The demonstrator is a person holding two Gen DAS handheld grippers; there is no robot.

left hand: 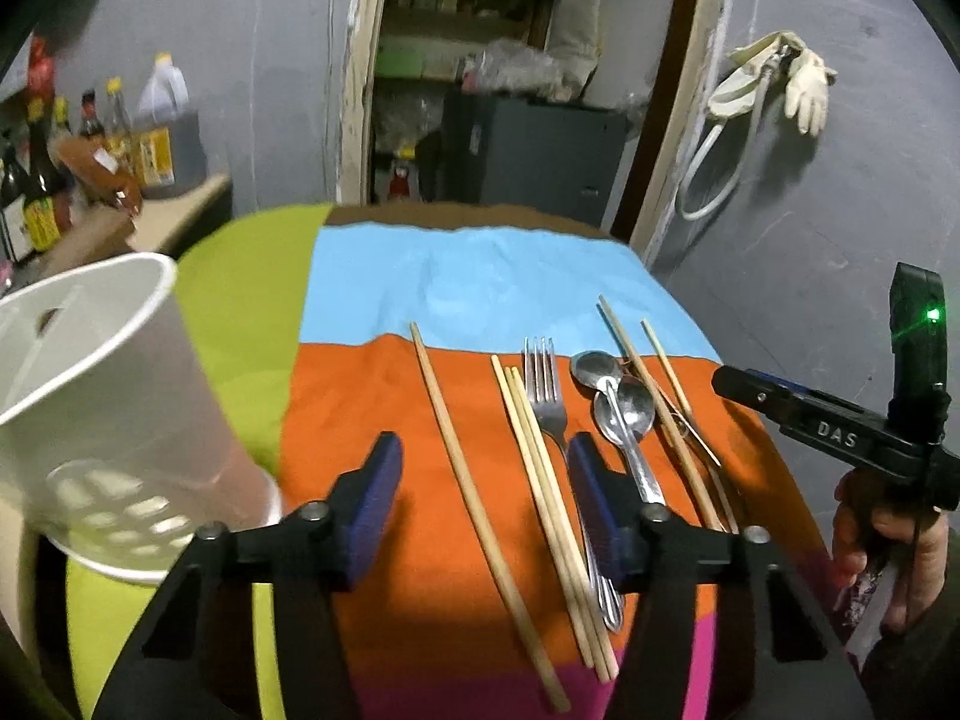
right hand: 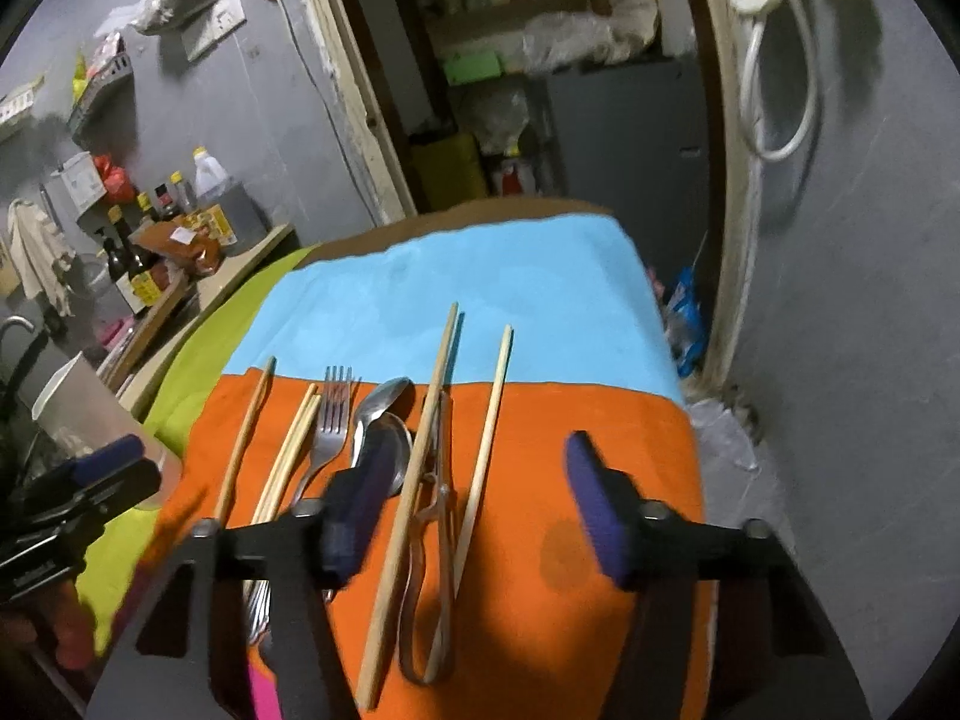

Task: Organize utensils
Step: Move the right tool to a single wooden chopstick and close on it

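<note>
Utensils lie in a row on the orange band of a striped cloth: several wooden chopsticks, a metal fork, two spoons and thin metal tongs. A white perforated utensil holder stands at the left on the green band. My left gripper is open and empty, hovering over the chopsticks and fork. My right gripper is open and empty above the right chopsticks and tongs; it also shows in the left wrist view.
A counter with sauce bottles stands at the back left. A doorway with shelves lies beyond the table's far edge. A grey wall runs along the right, with gloves and a hose hanging.
</note>
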